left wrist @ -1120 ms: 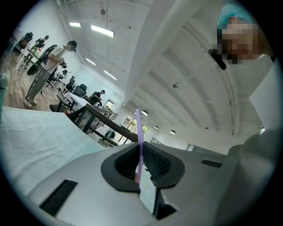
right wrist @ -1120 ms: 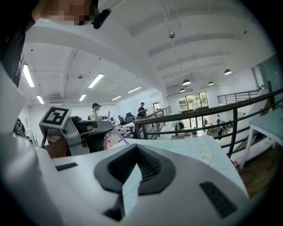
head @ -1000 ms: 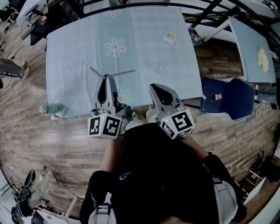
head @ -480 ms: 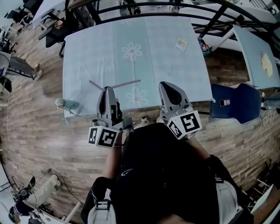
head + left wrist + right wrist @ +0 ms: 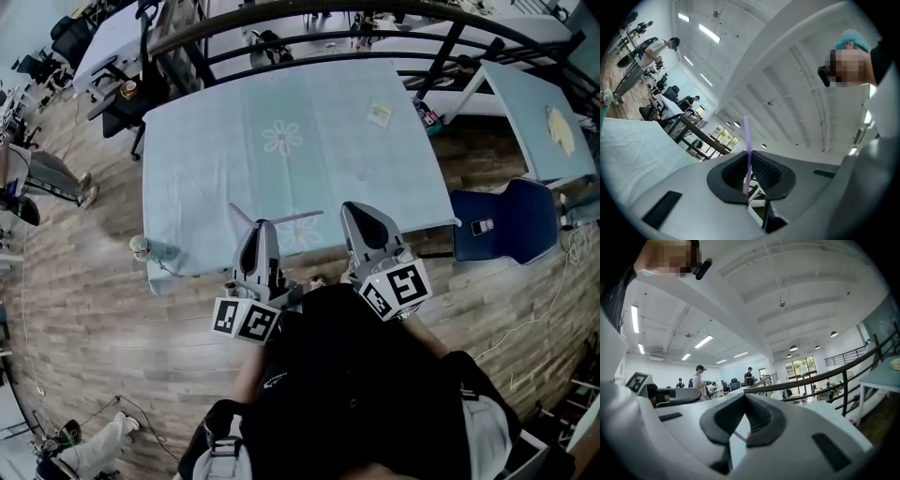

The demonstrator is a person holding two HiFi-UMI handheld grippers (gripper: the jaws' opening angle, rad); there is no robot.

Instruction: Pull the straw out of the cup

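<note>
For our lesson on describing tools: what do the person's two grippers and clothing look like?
Both the left gripper and right gripper have smooth pale-grey tapered shells, fingers lined with black ribbed pads, and a cube of black-and-white square markers at the rear. The person wears a black top.

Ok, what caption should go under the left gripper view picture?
Left gripper shut on a thin purple straw, with the white ceiling overhead.
</note>
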